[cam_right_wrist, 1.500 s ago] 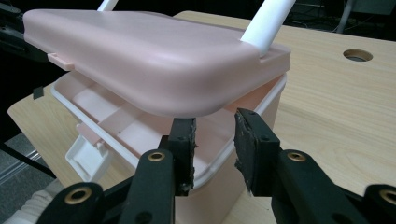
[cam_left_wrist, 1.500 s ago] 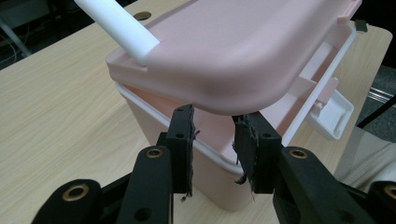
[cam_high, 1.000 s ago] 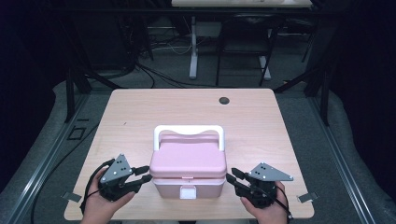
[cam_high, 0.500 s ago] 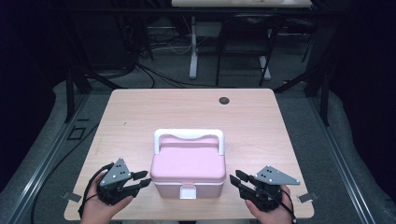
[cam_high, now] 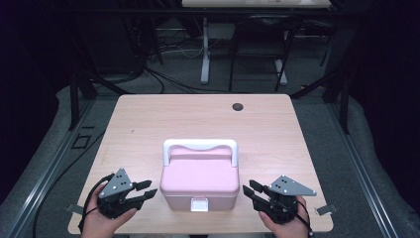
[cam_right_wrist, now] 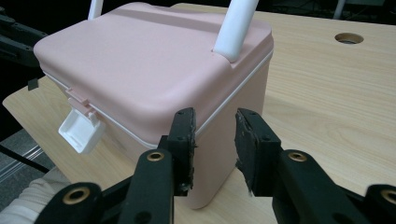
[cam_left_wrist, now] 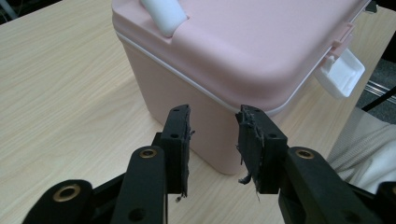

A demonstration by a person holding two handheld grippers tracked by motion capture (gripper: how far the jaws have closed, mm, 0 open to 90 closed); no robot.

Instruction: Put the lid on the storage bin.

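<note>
- Left tool: held in the person's left hand at the near left of the worktop, pointing inward at the left end of the pink box. Jaws partly apart and empty; they have just been opening, with nothing between them. In the left gripper view the tips stop just short of the box's near lower corner, not touching.
- Right tool: held in the right hand at the near right, pointing inward at the box's right end. Jaws partly apart, gripping nothing; tips close to the box's corner, apart from it.
- Pink box: lidded case, standing upright at the near middle of the worktop, directly between the two tools. Long axis runs left to right, so each tool faces one short end. Both tools lie about equally near.
- White handle: tilted back over the far edge of the lid.
- White latch: on the near front face, flipped outward in both gripper views; lid looks seated.
- Cable hole: far right of the worktop, well apart from the box.
- Judgement: a grasp from either side calls for wider jaws, or else the latch or lid edge as target.
</note>
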